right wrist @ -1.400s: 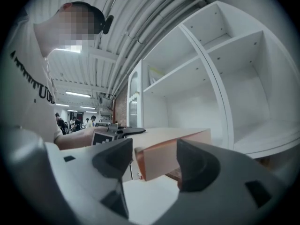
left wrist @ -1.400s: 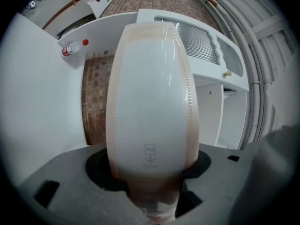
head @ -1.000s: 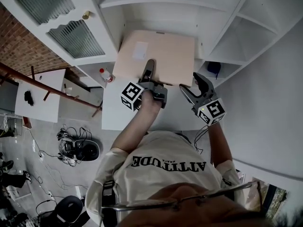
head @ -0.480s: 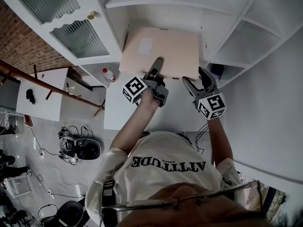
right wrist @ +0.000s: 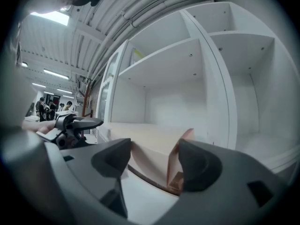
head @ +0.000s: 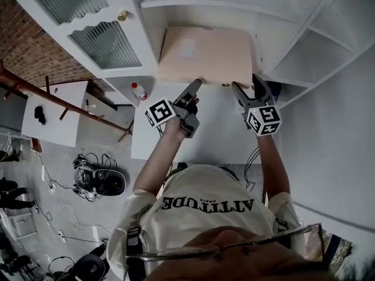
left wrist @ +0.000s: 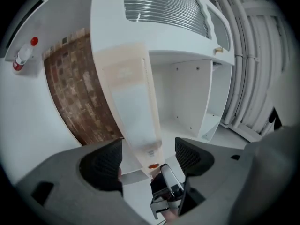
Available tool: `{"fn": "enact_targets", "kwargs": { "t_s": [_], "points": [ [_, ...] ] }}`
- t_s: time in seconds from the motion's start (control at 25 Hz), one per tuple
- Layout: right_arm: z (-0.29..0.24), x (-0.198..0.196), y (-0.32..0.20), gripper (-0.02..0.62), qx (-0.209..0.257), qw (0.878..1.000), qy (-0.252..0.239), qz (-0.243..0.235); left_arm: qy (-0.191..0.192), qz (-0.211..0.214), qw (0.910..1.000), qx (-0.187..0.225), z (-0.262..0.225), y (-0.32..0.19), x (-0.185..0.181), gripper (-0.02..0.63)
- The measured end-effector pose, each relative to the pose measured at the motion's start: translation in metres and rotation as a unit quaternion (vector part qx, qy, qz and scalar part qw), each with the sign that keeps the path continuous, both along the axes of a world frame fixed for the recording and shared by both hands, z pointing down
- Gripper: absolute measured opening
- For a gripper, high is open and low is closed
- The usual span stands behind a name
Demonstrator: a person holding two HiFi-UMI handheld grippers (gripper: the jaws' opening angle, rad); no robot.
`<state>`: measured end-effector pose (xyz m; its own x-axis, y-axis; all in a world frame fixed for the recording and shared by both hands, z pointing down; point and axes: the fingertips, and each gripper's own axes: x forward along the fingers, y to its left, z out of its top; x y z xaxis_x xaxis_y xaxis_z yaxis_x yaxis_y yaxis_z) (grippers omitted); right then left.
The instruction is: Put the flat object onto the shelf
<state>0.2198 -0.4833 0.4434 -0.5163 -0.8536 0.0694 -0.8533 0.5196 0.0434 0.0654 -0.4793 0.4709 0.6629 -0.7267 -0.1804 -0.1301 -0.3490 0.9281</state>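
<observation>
A flat beige cardboard box (head: 205, 54) lies on the floor of the white shelf compartment (head: 176, 17), its front edge toward me. My left gripper (head: 193, 93) is at that front edge, left of the middle. In the left gripper view the box (left wrist: 131, 102) shows edge-on, and its near end sits between the wide-open jaws of my left gripper (left wrist: 149, 149) without the pads pressing on it. My right gripper (head: 247, 85) stands at the box's front right corner. Its jaws are spread in the right gripper view (right wrist: 154, 149), with the box corner (right wrist: 180, 172) just beside one jaw.
A white ledge (head: 217, 127) runs under both grippers. A small bottle with a red cap (head: 139, 91) stands to the left. Ribbed-glass cabinet doors (head: 111, 37) are at upper left, open side compartments (head: 304, 57) at right, one holding a dark thing (head: 272, 89).
The box has slid deeper into the shelf compartment. Both grippers moved forward with it. The left gripper's finger, earlier lying over the box top, has come back to the front edge with jaws opened.
</observation>
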Motion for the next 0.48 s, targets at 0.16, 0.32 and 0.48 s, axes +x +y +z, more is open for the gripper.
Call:
{"fn": "enact_targets", "kwargs": {
  "t_s": [0.16,0.32,0.48],
  "points": [
    [-0.001,0.001,-0.018,0.293,-0.008,1.000,0.004,0.009,-0.012,0.009,0.9999,0.008,0.004,0.003,-0.017,0.341],
    [0.000,0.003,-0.031,0.292,-0.014,1.000,0.004,0.026,-0.017,0.009,0.9998,0.004,0.013,0.010,-0.030,0.339],
    [0.002,0.004,-0.044,0.291,-0.018,0.999,0.001,0.048,-0.009,0.011,0.9998,0.011,0.016,0.012,-0.039,0.339]
  ]
}}
